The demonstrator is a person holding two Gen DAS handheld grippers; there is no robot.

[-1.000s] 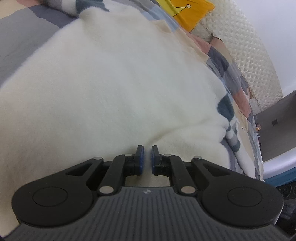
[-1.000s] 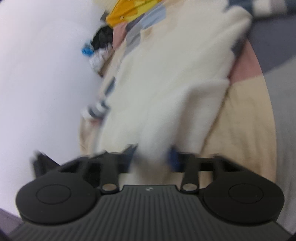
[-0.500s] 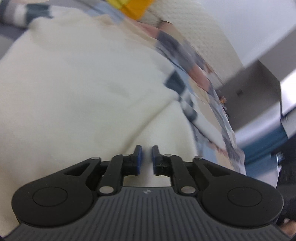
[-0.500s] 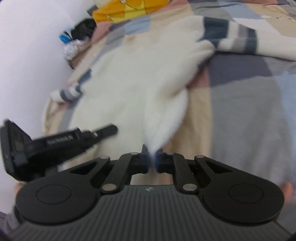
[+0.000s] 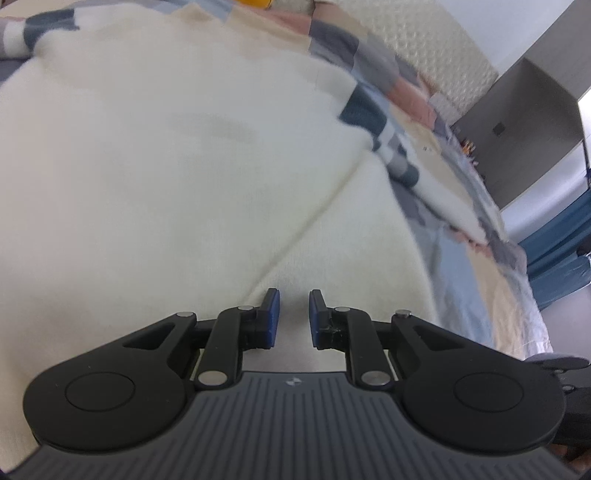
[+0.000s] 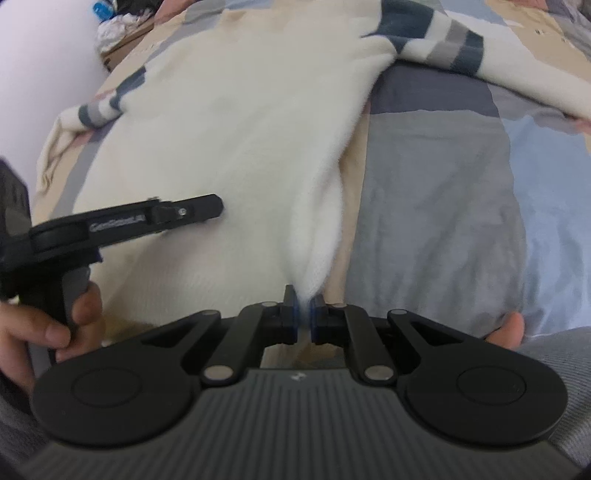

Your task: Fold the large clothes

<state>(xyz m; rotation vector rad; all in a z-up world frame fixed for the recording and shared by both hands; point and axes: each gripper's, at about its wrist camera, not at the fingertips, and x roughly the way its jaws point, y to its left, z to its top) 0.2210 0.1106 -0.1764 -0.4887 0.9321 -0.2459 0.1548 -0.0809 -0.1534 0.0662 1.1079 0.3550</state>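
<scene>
A cream fleece sweater [image 5: 166,147] with navy and grey striped sleeves [image 5: 388,140] lies spread on a patchwork bedspread [image 5: 461,266]. My left gripper [image 5: 293,295] hovers low over its body with the blue pads a narrow gap apart and nothing pinched between them. In the right wrist view the sweater [image 6: 240,129] runs away from me, and my right gripper [image 6: 303,299] is shut on its near hem corner, which rises into a small peak. The left gripper [image 6: 214,206] reaches in from the left above the cloth.
A quilted headboard [image 5: 424,48], a grey cabinet [image 5: 524,122] and blue fabric [image 5: 554,266] lie beyond the bed's right side. A white wall [image 6: 37,55] and clutter [image 6: 118,18] border the other side. A person's hand [image 6: 48,328] grips the left handle.
The right jaws closed on the sweater's hem corner and drew it up and back. The left gripper slid across the sweater, rolled, and its pads parted a little.
</scene>
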